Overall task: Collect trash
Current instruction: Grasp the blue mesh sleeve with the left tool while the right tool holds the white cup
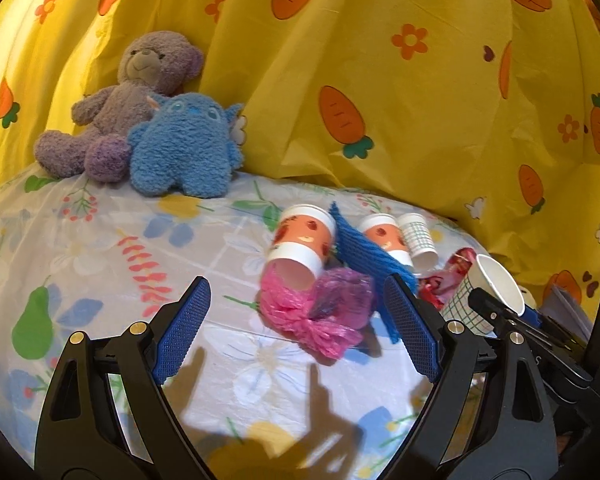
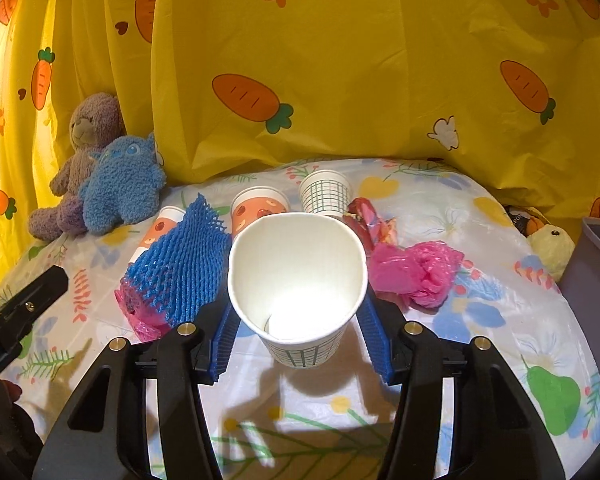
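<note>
Here, through my left wrist camera, my left claw (image 1: 296,328) was spread wide and empty above the floral worktop (image 1: 100,248), its blue pads flanking a crumpled pink plastic bag (image 1: 300,316) with a purple scrap (image 1: 346,294) against it. Just behind lay a tipped orange-printed cup (image 1: 300,246), a blue foam net (image 1: 364,252), a second orange cup (image 1: 384,236) and a checked cup (image 1: 420,240). All of it looked light and soft; I judged the bag would crush and slide, so its bunched middle seemed the best place to pinch. From my right wrist camera, my right claw (image 2: 298,328) was pinching a checked paper cup (image 2: 296,280) low on its wall, mouth toward the lens, lifted off the worktop. The rim looked slightly squashed into an oval, so thin paper like that would buckle under a harder squeeze. A grey bin (image 2: 596,264) stood at the right edge, probably where the cup belonged.
</note>
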